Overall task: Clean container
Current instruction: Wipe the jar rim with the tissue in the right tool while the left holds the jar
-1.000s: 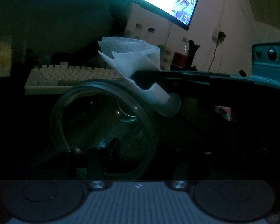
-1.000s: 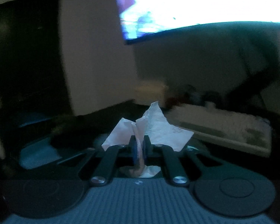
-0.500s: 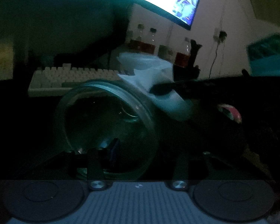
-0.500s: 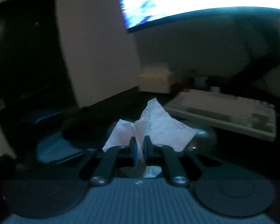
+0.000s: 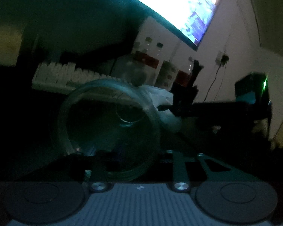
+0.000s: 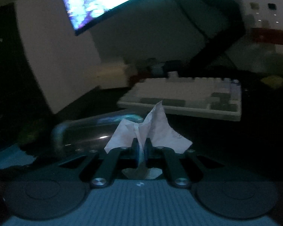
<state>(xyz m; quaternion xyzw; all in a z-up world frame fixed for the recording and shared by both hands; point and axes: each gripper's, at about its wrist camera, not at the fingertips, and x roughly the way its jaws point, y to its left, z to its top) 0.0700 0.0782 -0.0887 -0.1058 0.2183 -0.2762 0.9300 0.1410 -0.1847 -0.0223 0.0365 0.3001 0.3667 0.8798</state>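
Behind everything, one bright monitor [image 5: 179,5] hangs over the dark desk [image 6: 226,141], with one pale keyboard [image 6: 188,98] beneath it and a row of bottles [image 5: 147,56] against the wall; I make out at least four, too blurred to count surely.

Your one clear container [image 5: 107,124] lies on its side in the left gripper [image 5: 139,150], mouth towards the left camera. A second ago those fingers stood partly apart around it; now they have drawn in almost to their tightest. The frame is too dark to show whether the pads press the container wall, so I cannot tell if you truly grip it.

Your right gripper [image 6: 141,148] is clenched on the one crumpled tissue [image 6: 151,130], just as before. It reaches in from the right of the left view, and the tissue [image 5: 160,98] has sunk from above the rim to lie against the container's upper right edge.
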